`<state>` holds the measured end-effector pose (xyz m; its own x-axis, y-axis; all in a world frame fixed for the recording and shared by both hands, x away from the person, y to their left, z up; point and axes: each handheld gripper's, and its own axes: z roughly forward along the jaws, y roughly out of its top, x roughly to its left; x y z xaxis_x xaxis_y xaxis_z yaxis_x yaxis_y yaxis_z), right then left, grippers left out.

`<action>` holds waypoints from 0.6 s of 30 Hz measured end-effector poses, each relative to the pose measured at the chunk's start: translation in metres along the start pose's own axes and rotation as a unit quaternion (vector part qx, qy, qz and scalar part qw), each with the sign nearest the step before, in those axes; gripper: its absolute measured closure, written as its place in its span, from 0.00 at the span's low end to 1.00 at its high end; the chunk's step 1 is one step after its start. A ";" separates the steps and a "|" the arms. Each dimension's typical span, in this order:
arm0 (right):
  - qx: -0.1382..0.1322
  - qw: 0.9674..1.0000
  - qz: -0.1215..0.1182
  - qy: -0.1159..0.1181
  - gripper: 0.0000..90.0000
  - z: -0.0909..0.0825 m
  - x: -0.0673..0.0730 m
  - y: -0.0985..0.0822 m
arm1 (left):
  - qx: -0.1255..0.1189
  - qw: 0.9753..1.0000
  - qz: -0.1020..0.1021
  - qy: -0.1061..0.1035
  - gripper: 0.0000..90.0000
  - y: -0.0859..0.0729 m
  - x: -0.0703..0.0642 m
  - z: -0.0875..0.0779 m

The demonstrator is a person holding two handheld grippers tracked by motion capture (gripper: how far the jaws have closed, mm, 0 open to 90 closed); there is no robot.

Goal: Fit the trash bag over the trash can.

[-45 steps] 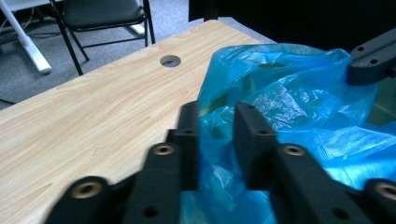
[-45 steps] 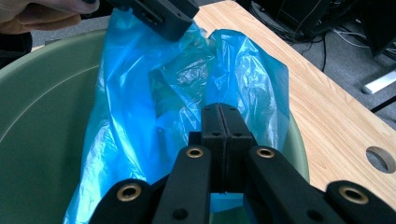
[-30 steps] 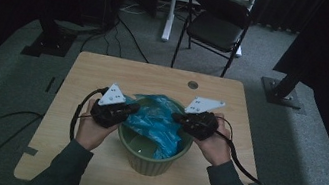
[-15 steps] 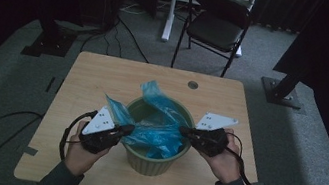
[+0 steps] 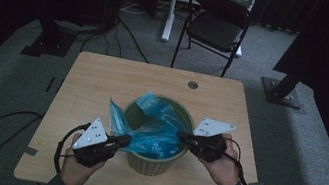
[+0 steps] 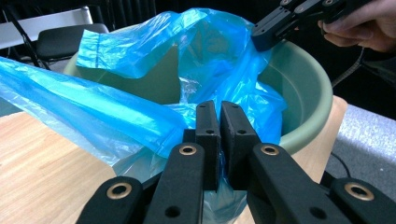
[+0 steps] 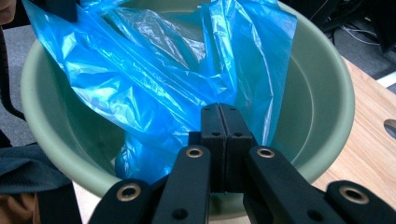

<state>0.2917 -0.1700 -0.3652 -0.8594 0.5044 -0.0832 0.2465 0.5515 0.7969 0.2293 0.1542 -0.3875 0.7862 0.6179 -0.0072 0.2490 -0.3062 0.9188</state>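
One bin (image 5: 153, 164), green, round, stood on the counter (image 5: 98, 81) near its front edge, between the two hands. One bag (image 5: 155, 134), blue plastic, lay partly inside the bin and partly spilled over the rim on the left side.

Left tool (image 5: 123, 141): jaws had just eased apart a little, a thin slit between them in the left gripper view, yet a fold of the bag (image 6: 140, 121) remained pinched there. It sat outside the rim, low, at the bin's front-left.

Right tool (image 5: 181, 136): clenched tight on the bag's opposite edge (image 7: 187, 126), poised over the rim at the bin's right.

Key relation: the bag stretched between the two tools across the bin's mouth, its long axis running left to right, each hand at one end. Judged next: both edges drawn outward and down over the rim, the far edge being loose inside.

Also counted: one chair (image 5: 216, 27) behind the counter; one round hole (image 5: 192, 84) in the counter top.
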 end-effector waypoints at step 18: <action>-0.003 1.000 0.001 0.001 1.00 0.005 0.007 -0.003 | -0.016 1.000 -0.018 0.003 0.88 -0.012 -0.010 -0.021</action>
<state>0.2872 -0.1653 -0.3709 -0.8603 0.5034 -0.0801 0.2454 0.5467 0.8006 0.2070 0.1667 -0.3902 0.7738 0.6323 -0.0389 0.2588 -0.2595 0.9304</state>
